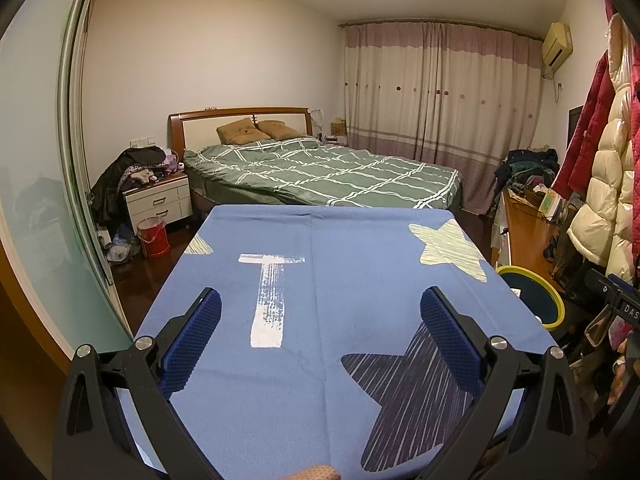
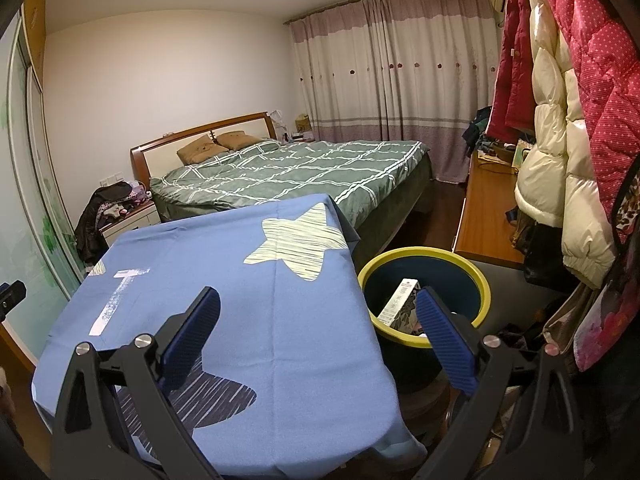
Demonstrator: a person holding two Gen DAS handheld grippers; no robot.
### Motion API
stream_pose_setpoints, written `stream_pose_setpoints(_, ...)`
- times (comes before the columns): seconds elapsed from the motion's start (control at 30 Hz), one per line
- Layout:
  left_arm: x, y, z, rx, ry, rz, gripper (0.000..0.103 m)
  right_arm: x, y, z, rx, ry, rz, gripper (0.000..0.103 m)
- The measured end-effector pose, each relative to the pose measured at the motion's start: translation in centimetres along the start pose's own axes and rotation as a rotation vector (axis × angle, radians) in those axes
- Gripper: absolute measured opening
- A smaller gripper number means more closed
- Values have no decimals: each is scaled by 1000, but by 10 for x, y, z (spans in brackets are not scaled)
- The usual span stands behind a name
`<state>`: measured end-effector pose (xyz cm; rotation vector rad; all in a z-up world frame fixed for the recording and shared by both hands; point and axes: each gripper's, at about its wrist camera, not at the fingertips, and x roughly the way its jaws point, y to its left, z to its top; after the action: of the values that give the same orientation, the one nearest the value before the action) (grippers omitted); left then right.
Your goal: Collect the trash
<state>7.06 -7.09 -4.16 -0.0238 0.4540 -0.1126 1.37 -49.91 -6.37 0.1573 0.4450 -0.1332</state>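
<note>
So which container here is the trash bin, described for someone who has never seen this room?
Find the table with the blue star-print cloth. At its right edge stands the trash bin, round and dark with a bright yellow rim, a box inside.

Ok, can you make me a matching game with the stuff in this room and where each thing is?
Things:
1. box
2. pale star
3. brown pillows
4. red bucket

Places:
A. on the bed
B. inside the yellow-rimmed bin
C. on the floor by the nightstand
D. on the blue cloth

Pairs: 1-B, 2-D, 3-A, 4-C
</note>
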Motion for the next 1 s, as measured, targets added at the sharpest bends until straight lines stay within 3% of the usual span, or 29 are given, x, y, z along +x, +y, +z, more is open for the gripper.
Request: stream_pose_setpoints(1.0,6,1,-2,13,12,1,98,1,-1,-2,4,6,3,94)
